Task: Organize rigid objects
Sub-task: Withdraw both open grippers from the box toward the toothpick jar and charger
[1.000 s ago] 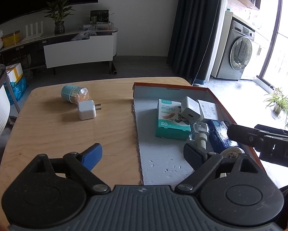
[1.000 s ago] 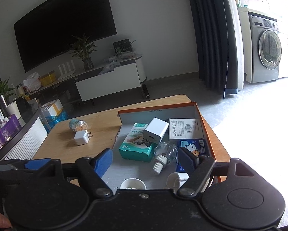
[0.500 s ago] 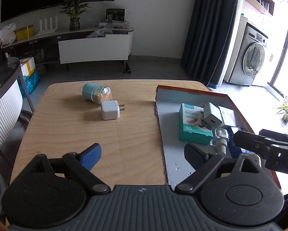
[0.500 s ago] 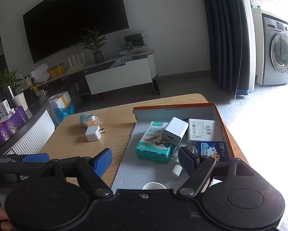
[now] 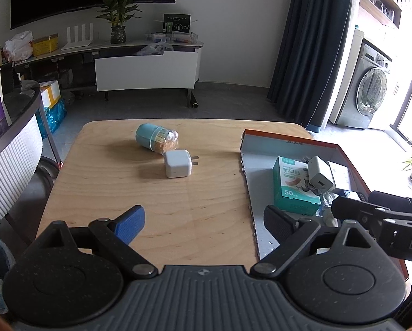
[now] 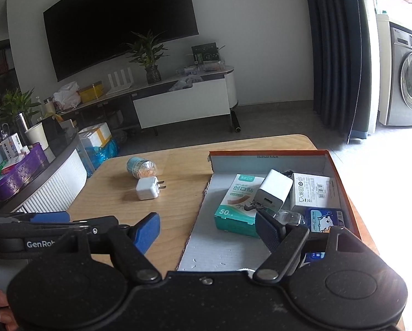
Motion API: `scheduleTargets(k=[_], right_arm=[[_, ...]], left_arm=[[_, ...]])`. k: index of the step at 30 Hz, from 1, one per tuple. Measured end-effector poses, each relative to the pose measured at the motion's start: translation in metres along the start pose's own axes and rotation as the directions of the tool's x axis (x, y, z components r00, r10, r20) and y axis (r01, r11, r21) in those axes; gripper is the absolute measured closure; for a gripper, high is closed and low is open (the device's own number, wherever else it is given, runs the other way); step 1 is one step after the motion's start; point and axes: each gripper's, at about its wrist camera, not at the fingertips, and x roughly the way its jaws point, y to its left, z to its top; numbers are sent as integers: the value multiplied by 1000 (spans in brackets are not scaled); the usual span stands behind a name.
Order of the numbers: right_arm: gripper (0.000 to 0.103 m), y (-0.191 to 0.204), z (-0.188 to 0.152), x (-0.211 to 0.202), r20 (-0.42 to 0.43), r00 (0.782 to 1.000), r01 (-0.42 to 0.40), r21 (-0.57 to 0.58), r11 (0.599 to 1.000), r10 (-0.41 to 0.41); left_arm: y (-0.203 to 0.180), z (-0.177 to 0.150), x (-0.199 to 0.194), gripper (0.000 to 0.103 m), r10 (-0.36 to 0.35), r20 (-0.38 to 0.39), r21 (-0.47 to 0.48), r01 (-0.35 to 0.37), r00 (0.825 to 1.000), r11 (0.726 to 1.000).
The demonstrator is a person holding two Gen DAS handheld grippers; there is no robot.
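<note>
A white plug charger (image 5: 177,163) (image 6: 147,188) lies on the wooden table (image 5: 123,193), just in front of a teal toothpick jar (image 5: 155,138) (image 6: 141,167) on its side. To the right stands an orange-rimmed cardboard box (image 5: 288,139) (image 6: 266,153) holding a green plaster box (image 5: 293,183) (image 6: 237,202), a second white charger (image 5: 320,173) (image 6: 273,189), a white carton (image 6: 313,187) and a blue packet (image 6: 326,219). My left gripper (image 5: 203,223) hangs open over the near table, empty. My right gripper (image 6: 207,229) is open and empty above the box's left wall.
The right gripper's black arm crosses the left wrist view at the right edge. Beyond the table are a TV console (image 5: 146,66), a dark curtain (image 5: 316,41) and a washing machine (image 5: 368,93). A counter with a purple tin (image 6: 15,176) stands left.
Both grippers have swung left: the box and its contents slid right in both views, and the charger and jar came nearer the centre. Both sets of jaws stayed open.
</note>
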Motion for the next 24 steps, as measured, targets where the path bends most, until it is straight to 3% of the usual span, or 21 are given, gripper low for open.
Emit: scheduleTargets(k=[24], right_arm=[[13, 29, 3, 34, -67, 997, -44, -45, 998, 41]], left_arm=[[37, 6, 5, 6, 34, -13, -53, -35, 999, 998]])
